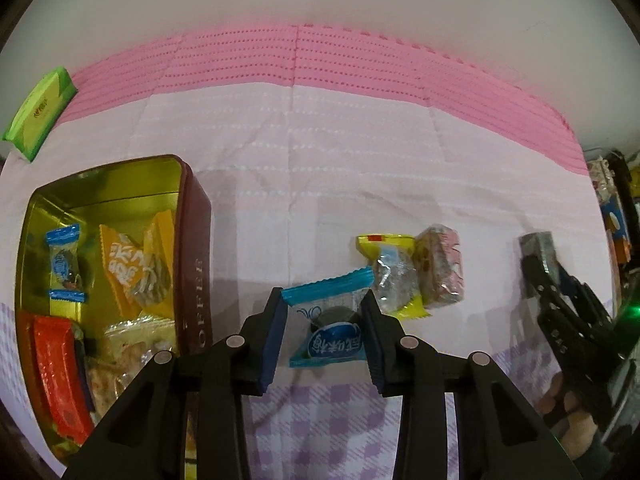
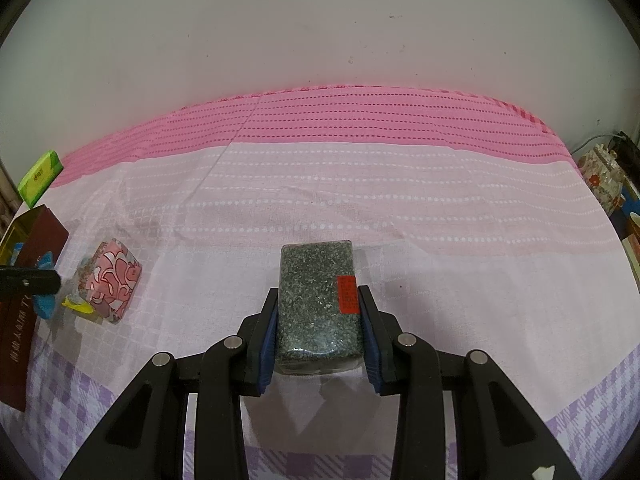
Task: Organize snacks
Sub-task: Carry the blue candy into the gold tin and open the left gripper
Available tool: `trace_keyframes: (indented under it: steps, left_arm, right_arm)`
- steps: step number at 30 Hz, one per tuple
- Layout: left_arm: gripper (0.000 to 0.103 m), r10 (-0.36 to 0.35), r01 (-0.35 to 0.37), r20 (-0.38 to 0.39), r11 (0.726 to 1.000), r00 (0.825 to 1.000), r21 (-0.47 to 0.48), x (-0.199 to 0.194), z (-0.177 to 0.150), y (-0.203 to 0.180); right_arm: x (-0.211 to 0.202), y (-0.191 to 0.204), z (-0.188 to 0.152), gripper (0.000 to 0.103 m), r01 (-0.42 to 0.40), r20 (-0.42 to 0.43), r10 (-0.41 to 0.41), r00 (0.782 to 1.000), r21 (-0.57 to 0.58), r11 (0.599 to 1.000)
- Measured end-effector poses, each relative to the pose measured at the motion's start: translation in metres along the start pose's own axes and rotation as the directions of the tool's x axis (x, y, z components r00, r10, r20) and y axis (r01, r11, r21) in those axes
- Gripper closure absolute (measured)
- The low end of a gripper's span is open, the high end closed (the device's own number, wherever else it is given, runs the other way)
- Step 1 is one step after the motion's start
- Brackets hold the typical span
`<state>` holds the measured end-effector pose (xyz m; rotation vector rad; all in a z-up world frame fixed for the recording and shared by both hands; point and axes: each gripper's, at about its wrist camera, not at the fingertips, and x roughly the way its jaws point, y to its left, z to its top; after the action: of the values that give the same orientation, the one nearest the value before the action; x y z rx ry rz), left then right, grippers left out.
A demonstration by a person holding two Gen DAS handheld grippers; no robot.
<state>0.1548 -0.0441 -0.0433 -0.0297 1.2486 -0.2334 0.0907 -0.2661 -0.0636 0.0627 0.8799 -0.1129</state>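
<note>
Left gripper (image 1: pixel 324 316) is clamping the blue-wrapped candy (image 1: pixel 328 320) between its pads, tin (image 1: pixel 196 248) at nine o'clock. Right gripper (image 2: pixel 318 312) is gripping the speckled bar (image 2: pixel 316 304).

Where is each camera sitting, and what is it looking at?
Left wrist: rides on the left gripper, looking down along its fingers at a blue candy pinched between them, with the tin beside; the right gripper and a hand show too.
Right wrist: rides on the right gripper, looking down at the speckled bar it grips; the left gripper's tip pokes in.
Both see: the pink cloth, tin, green packet and patterned snack.
</note>
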Motion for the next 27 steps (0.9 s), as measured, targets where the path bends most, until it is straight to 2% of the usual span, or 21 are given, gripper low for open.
trace_keyframes:
  steps: [15,27]
  left_arm:
    - [0.066,-0.007,0.007,0.057,1.000,0.998,-0.004,-0.050,-0.010,0.017]
    - [0.066,0.097,-0.094,0.108,0.995,0.989,-0.032,-0.074,-0.004,0.060]
  right_arm:
    - [0.000,0.001,0.000,0.069,0.006,-0.001,-0.006,1.000,-0.007,1.000]
    - [-0.001,0.000,0.000,0.069,0.006,-0.001,-0.006,1.000,-0.008,1.000]
